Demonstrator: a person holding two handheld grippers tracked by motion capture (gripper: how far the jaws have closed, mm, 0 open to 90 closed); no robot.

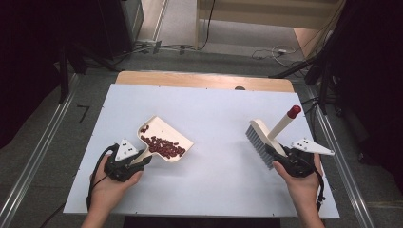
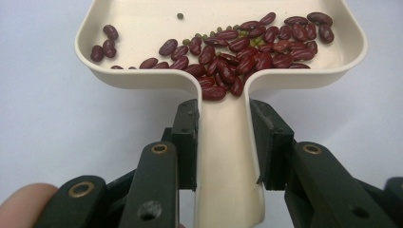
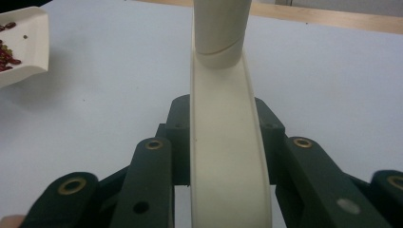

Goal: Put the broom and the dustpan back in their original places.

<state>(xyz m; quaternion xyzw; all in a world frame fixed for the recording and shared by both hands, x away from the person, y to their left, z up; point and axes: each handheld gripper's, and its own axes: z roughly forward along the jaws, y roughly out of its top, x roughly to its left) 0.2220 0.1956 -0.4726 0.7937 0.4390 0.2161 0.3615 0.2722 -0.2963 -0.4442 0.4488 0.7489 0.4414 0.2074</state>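
A cream dustpan [image 1: 166, 137] [image 2: 142, 28] holds several dark red kidney beans [image 1: 164, 146] [image 2: 247, 47] and a few small green ones, piled toward its handle end. My left gripper [image 1: 130, 161] [image 2: 223, 137] is shut on the dustpan's handle [image 2: 223, 156], its pads pressing both sides. At the right, a cream brush [image 1: 263, 137] with grey bristles [image 1: 256, 145] and a red-tipped handle [image 1: 293, 111] is tilted above the table. My right gripper [image 1: 285, 159] [image 3: 223, 142] is shut on the brush's handle [image 3: 223, 142].
The white table cover [image 1: 214, 109] has a wooden edge [image 1: 204, 80] at the back. Metal rails [image 1: 38, 156] run along both sides on the grey floor. Cables [image 1: 275, 52] lie beyond the table. The dustpan's corner [image 3: 23, 42] appears at the left of the right gripper view.
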